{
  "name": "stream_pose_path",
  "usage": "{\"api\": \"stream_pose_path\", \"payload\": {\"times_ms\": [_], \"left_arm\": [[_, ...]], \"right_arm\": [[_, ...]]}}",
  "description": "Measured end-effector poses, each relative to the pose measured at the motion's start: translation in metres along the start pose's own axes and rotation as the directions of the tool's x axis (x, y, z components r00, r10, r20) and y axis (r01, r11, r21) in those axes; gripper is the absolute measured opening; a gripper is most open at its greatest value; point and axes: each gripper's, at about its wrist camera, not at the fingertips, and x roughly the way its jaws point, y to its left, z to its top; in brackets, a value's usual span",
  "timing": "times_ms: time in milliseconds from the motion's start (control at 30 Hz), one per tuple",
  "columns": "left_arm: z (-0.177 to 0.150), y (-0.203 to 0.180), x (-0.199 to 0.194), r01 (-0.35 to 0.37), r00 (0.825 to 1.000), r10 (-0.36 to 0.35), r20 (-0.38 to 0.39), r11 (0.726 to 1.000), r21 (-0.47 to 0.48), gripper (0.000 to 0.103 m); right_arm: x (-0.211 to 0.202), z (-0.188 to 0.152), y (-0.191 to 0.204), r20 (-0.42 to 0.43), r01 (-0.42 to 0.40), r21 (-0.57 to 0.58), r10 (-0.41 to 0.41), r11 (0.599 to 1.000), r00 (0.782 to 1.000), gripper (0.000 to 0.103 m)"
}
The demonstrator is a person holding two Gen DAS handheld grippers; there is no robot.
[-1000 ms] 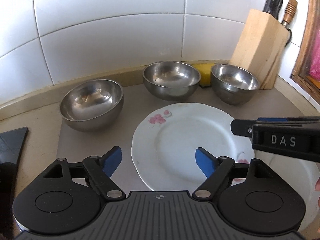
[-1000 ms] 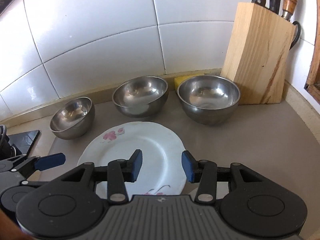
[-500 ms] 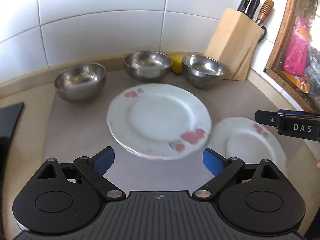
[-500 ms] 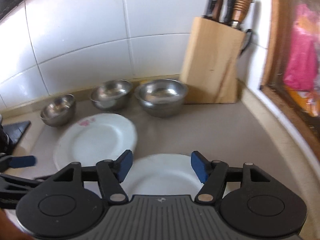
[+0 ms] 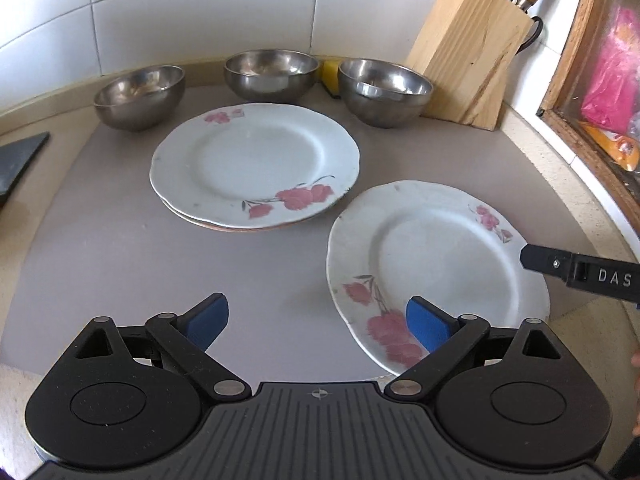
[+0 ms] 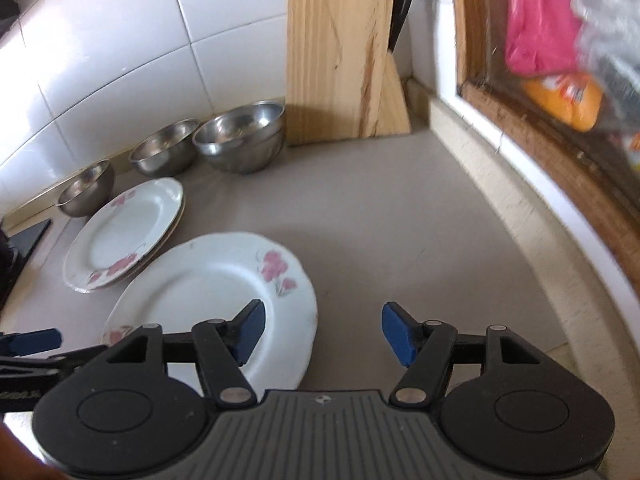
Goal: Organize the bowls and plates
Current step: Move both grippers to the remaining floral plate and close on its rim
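Two white flowered plates lie stacked (image 5: 256,164) (image 6: 124,232) mid-counter. A single flowered plate (image 5: 436,264) (image 6: 208,300) lies nearer, to their right. Three steel bowls (image 5: 140,94) (image 5: 270,74) (image 5: 384,90) line the tiled wall, seen too in the right wrist view (image 6: 86,188) (image 6: 166,152) (image 6: 240,138). My left gripper (image 5: 318,320) is open above the mat, its right pad over the single plate's near rim. My right gripper (image 6: 322,330) is open; its left pad hovers over that plate, whose right rim lies between the jaws. Neither holds anything.
A wooden knife block (image 5: 476,48) (image 6: 336,52) stands in the back right corner. A yellow sponge (image 5: 330,74) sits between two bowls. A black slab (image 5: 20,160) lies at the left edge. A wooden window frame (image 6: 560,152) borders the counter's right side.
Both grippers have drawn back from the stacked plates and swung right, bringing the single plate into view under them. Both pairs of jaws stand wider than a second ago.
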Motion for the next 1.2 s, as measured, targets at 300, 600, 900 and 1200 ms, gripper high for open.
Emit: {"api": "stream_pose_path", "payload": {"times_ms": [300, 600, 900, 1200], "left_arm": [[0.001, -0.014, 0.002, -0.054, 0.999, 0.054, -0.003, 0.998, -0.01, 0.093], [0.004, -0.016, 0.006, -0.067, 0.998, 0.067, -0.004, 0.997, -0.023, 0.093], [0.006, -0.019, 0.012, -0.065, 0.998, 0.065, -0.011, 0.998, -0.012, 0.094], [0.004, -0.024, 0.02, -0.061, 0.998, 0.061, -0.02, 0.998, -0.013, 0.095]], "right_arm": [[0.01, 0.0, 0.0, -0.012, -0.053, 0.014, 0.053, 0.999, 0.999, 0.046], [0.011, 0.001, 0.0, -0.015, -0.049, 0.008, 0.049, 0.999, 0.999, 0.046], [0.015, -0.001, 0.002, -0.02, -0.045, 0.003, 0.045, 0.999, 0.999, 0.049], [0.017, -0.003, 0.006, -0.002, -0.045, -0.028, 0.045, 0.999, 0.999, 0.054]]}}
